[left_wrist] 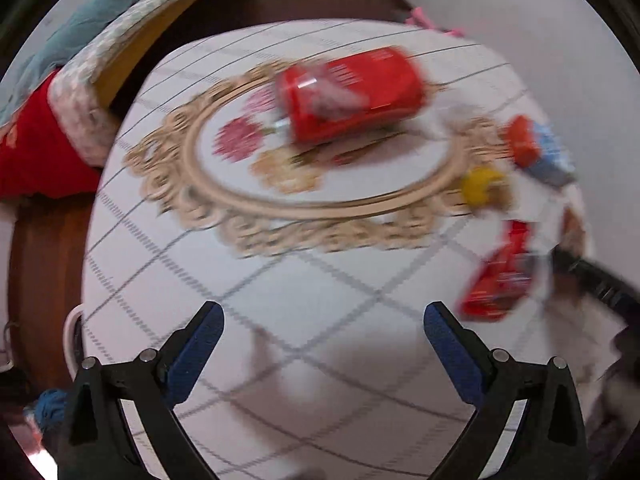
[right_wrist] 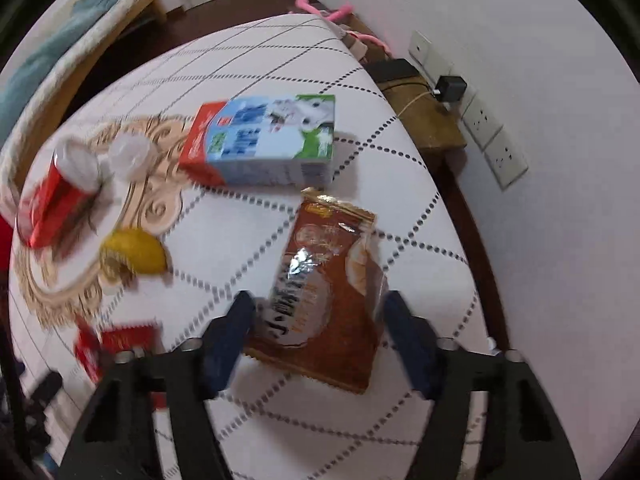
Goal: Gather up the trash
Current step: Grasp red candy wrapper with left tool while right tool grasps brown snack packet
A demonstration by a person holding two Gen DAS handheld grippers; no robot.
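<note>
A brown snack packet (right_wrist: 324, 280) lies on the white checked tablecloth (right_wrist: 248, 60), and my right gripper (right_wrist: 319, 300) is shut on it, one blue pad against each long side edge. Beyond it lie a blue-and-white milk carton (right_wrist: 260, 140), a yellow lemon-like piece (right_wrist: 136, 254), a clear lid (right_wrist: 130, 156), a red can (right_wrist: 56, 204) on its side and a red wrapper (right_wrist: 120, 340). My left gripper (left_wrist: 323, 309) hangs open over bare cloth. Ahead of it lies the red can (left_wrist: 352, 96); the red wrapper (left_wrist: 500, 280) is to its right.
A beige ornate placemat (left_wrist: 208, 208) covers the table's middle. A bed with teal and red bedding (left_wrist: 60, 60) stands to the left. To the right are a low wooden stand (right_wrist: 428, 120) and wall sockets (right_wrist: 492, 128). Dark wooden floor surrounds the table.
</note>
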